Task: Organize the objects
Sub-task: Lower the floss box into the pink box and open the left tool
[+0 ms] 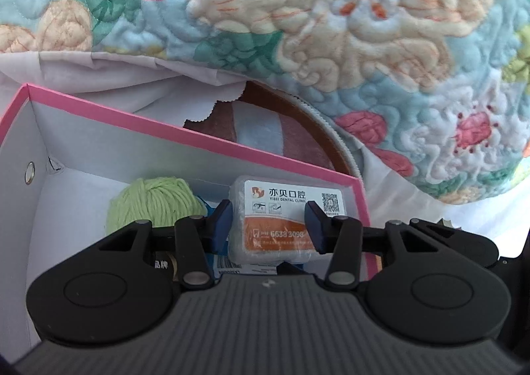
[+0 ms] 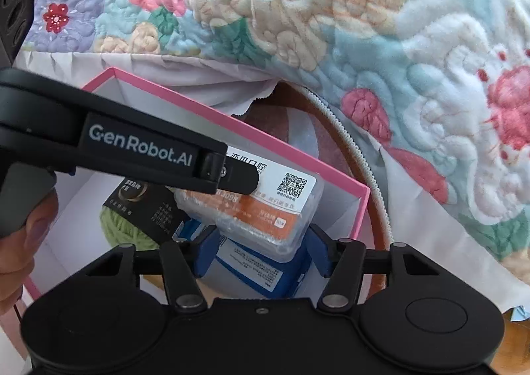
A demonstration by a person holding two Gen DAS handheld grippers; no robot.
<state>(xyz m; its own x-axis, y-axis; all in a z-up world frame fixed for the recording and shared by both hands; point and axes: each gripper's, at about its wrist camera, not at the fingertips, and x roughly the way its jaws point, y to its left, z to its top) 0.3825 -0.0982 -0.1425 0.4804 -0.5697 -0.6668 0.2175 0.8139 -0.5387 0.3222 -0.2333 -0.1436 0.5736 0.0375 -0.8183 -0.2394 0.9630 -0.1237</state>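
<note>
With my left gripper (image 1: 270,221) clamped on the clear dental-clinic case (image 1: 281,219) inside the pink-rimmed box (image 1: 185,135), my right gripper (image 2: 261,251) straddles a blue-and-white carton (image 2: 261,270), its grip unclear; next, I judge, comes releasing the case.

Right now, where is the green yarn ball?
The yarn ball lies inside the pink box, on the left in both views, beside the dental case.

Right gripper (image 2: 261,251) jaws flank blue box (image 2: 261,270) in pink box (image 2: 359,209), under clear case (image 2: 265,206).
</note>
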